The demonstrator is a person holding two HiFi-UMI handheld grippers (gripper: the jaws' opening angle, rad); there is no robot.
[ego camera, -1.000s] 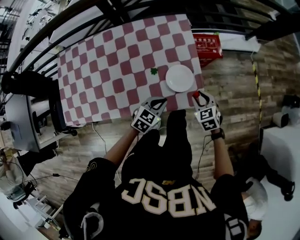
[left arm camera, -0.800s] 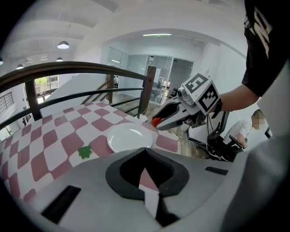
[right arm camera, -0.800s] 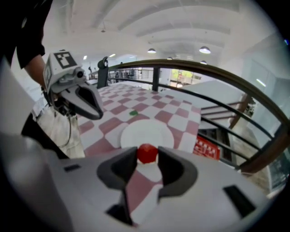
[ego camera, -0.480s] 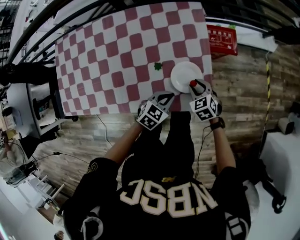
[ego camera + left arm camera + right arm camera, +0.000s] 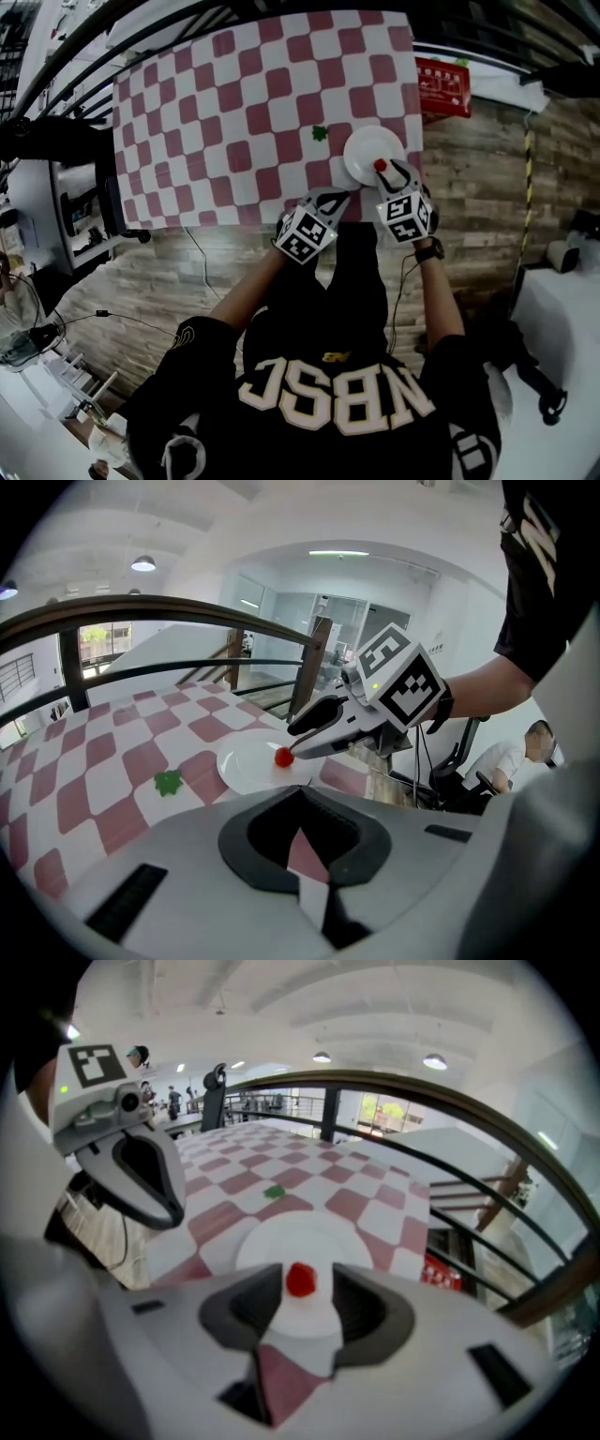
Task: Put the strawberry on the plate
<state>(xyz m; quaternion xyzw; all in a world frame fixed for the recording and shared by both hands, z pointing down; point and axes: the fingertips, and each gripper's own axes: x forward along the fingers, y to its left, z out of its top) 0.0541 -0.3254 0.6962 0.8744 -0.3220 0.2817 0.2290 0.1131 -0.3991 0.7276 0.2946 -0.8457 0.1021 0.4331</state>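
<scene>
A: Where do we stand? The table (image 5: 234, 103) with its checked cloth is below us. The plate (image 5: 361, 142) sits near its front right corner, and our right gripper (image 5: 307, 1277) reaches over the near part of the plate.

B: The strawberry (image 5: 283, 757) is there, between that gripper's fingers (image 5: 358, 1313). It is over the plate and, as far as we can judge, resting on it. The fingers have just been opening. They stand apart with a gap beside the berry, so we are not pinching it.

A: So the step in hand is the release. How do we do it well?

B: We think it best to keep the fingers wide and draw the gripper back and up along its own line, so neither finger brushes the berry. It is small and round. A nudge could roll it toward the rim, and the table edge is close.

A: What else is around us?

B: A dark railing (image 5: 187, 607) curves past the far side and a red box (image 5: 442, 84) lies beside the table, both well apart from the plate. Our left gripper (image 5: 302, 794) hangs near the plate's front edge, fingers together and empty. A green leaf (image 5: 321, 133) lies on the cloth near the plate. We see nothing in the way of pulling back.
</scene>
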